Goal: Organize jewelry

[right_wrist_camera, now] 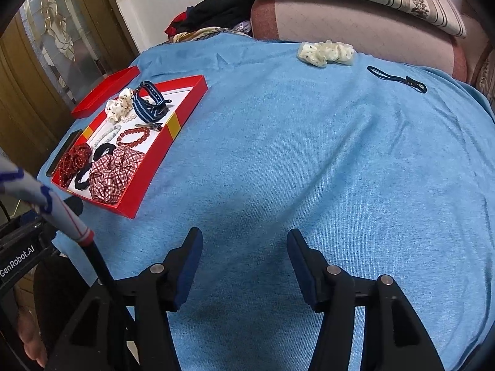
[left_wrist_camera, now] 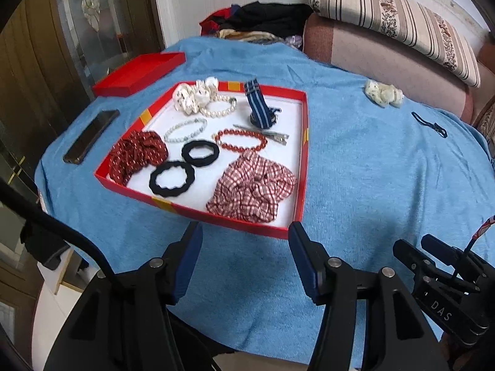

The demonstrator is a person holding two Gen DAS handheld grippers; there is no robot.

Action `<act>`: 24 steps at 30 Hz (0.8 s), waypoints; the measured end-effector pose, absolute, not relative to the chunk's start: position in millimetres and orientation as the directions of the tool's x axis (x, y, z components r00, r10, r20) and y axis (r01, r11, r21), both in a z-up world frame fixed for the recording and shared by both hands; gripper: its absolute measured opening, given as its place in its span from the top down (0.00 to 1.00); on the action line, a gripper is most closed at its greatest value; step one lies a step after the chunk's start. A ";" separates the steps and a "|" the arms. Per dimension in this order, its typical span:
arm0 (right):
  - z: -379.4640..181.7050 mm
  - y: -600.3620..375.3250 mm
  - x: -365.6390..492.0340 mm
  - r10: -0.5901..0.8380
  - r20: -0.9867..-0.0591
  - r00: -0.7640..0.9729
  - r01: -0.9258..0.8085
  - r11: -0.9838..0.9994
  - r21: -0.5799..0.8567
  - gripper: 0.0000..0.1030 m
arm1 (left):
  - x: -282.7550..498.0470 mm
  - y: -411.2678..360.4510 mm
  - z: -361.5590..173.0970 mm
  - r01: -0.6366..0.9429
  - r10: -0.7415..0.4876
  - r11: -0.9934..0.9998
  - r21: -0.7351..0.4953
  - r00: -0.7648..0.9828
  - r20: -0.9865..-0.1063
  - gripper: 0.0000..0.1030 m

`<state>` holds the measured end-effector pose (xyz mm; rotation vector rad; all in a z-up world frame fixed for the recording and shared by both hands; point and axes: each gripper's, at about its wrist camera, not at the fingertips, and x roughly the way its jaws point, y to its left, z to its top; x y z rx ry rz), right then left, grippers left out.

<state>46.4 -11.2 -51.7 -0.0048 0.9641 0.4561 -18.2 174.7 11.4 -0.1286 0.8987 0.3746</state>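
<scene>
A red box with a white floor lies on the blue cloth and holds scrunchies, two black hair ties, bead bracelets, a metal clip and a striped strap. It also shows in the right wrist view. My left gripper is open and empty, just in front of the box's near edge. My right gripper is open and empty over bare cloth, right of the box. A cream dotted scrunchie and a dark thin cord lie on the cloth at the far right, outside the box.
The red box lid lies behind the box on the left. A dark phone lies left of the box. A sofa with a striped cushion stands behind the table. Clothes are piled at the back.
</scene>
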 end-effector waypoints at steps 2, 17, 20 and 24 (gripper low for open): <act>-51.3 -10.6 45.8 0.368 -0.791 0.488 -0.379 0.906 0.187 0.40 | -21.0 173.7 16.4 -0.374 0.274 0.926 0.044 0.591 -0.759 0.39; -40.3 -4.5 35.6 0.356 -0.771 0.528 -0.408 0.902 0.137 0.40 | -45.5 184.8 55.8 -0.484 0.398 0.875 0.012 0.706 -0.585 0.12; -37.8 -0.7 31.8 0.352 -0.766 0.537 -0.419 0.900 0.120 0.39 | -43.6 184.0 54.9 -0.468 0.388 0.883 0.026 0.698 -0.603 0.12; -35.3 3.3 27.5 0.344 -0.760 0.551 -0.429 0.898 0.096 0.37 | -45.1 180.7 54.1 -0.464 0.391 0.885 0.039 0.696 -0.602 0.12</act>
